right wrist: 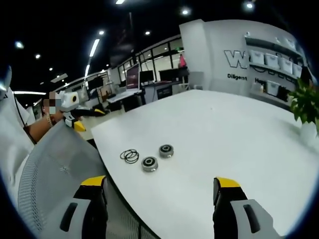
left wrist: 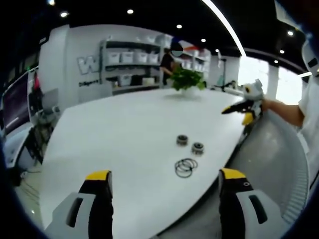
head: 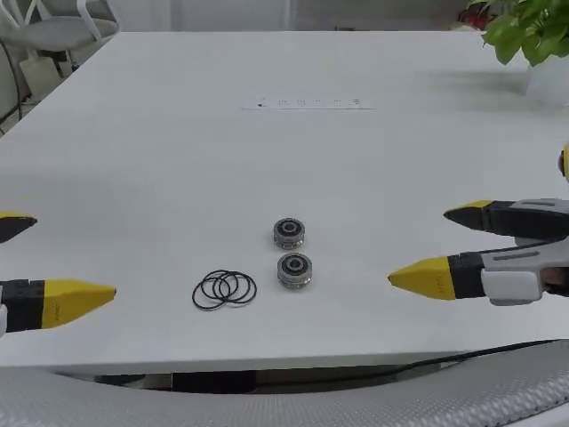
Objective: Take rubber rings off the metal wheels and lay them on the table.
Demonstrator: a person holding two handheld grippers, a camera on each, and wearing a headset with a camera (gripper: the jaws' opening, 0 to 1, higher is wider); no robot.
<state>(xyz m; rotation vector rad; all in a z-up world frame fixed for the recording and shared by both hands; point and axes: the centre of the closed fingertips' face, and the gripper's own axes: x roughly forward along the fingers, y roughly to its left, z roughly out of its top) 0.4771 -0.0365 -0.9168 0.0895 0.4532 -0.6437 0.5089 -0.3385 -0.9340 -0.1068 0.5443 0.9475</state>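
2 wheels (head: pixel 294 269), rings (head: pixel 224 289) beside, L tool (head: pixel 75 257), R tool (head: pixel 417 246), jaws apart

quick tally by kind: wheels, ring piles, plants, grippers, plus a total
wheels: 2
ring pile: 1
plant: 1
grippers: 2, left gripper and right gripper, both open
total: 6

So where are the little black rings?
In the head view, the rings lie in a loose pile on the white table near its front edge, just left of the nearer metal wheel.
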